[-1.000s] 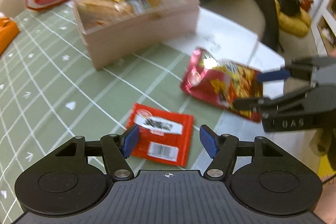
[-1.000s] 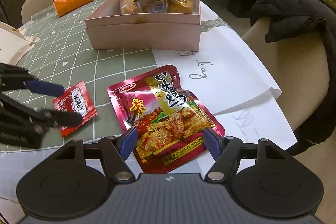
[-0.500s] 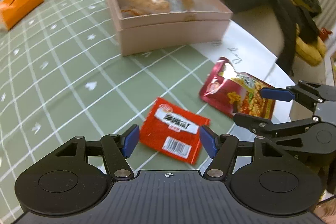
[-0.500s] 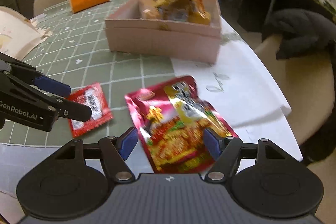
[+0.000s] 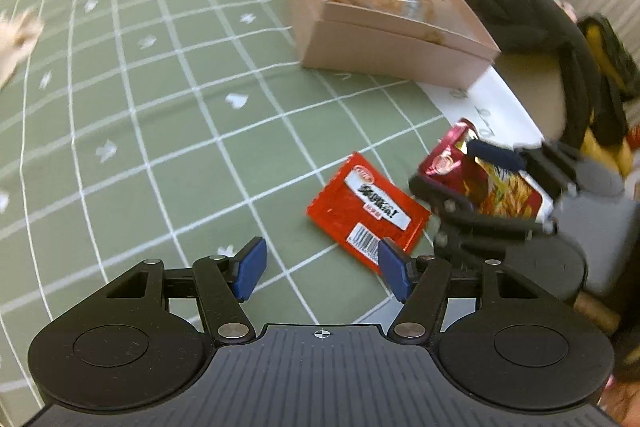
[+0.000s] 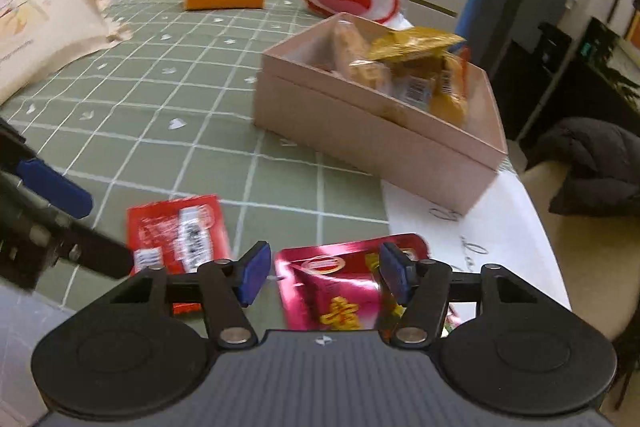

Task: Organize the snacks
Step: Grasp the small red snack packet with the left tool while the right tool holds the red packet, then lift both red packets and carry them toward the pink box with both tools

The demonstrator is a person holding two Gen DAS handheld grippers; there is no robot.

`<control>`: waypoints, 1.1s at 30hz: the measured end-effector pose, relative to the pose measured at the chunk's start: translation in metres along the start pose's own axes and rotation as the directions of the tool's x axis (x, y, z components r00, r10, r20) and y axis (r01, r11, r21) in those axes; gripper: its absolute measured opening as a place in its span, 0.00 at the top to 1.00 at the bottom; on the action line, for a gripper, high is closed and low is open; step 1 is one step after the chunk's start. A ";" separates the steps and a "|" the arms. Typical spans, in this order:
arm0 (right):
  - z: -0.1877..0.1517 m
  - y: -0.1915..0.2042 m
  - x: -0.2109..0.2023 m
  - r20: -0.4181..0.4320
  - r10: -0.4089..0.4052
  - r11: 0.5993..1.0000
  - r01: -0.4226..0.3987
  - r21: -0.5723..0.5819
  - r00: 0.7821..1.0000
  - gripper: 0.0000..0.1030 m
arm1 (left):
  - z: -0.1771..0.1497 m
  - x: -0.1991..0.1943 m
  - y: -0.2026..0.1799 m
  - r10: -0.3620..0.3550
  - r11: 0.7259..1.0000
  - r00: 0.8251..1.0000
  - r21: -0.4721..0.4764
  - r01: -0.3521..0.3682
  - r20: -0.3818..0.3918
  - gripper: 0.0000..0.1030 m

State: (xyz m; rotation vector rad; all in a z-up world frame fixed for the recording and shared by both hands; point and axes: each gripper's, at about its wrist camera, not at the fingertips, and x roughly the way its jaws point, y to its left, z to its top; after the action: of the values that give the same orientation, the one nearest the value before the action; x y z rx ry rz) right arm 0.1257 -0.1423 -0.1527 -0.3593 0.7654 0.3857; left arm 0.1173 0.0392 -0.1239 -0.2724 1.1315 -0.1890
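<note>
- The left gripper (image 5: 321, 269) stands wide, its jaws having just eased inward a little, gripping nothing; the small red sachet (image 5: 366, 213) lies flat on the table (image 5: 160, 131) just ahead of its right finger.
- The right gripper (image 6: 323, 277) has just been narrowing; the shiny red snack bag (image 6: 340, 291) sits between its fingers (actual pad contact I cannot tell).
- The pink box (image 6: 380, 131), holding snacks, stands well ahead of both.
</note>
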 end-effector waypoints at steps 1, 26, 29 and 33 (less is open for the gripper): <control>-0.003 0.005 -0.003 0.005 -0.001 1.000 0.001 -0.015 1.000 0.41 | -0.001 0.000 0.003 -0.006 1.000 1.000 -0.021 0.006 0.000 0.35; -0.040 -0.113 -0.039 -0.017 0.097 0.923 -0.084 0.376 0.995 0.29 | 0.004 0.034 -0.068 0.153 0.932 0.984 0.318 -0.174 0.090 0.36; -0.043 -0.132 -0.017 -0.028 0.185 0.847 -0.145 0.511 0.982 0.29 | -0.001 0.029 -0.065 0.137 0.940 0.987 0.304 -0.157 0.087 0.36; -0.044 -0.132 -0.004 -0.011 0.258 0.801 -0.207 0.561 0.966 0.21 | -0.007 0.022 -0.059 0.131 0.950 0.989 0.275 -0.146 0.070 0.36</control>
State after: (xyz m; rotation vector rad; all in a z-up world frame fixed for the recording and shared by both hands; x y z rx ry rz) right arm 0.1575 -0.2782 -0.1567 0.2778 0.9743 0.3595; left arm 0.1196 -0.0237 -0.1279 0.0535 1.0543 -0.2134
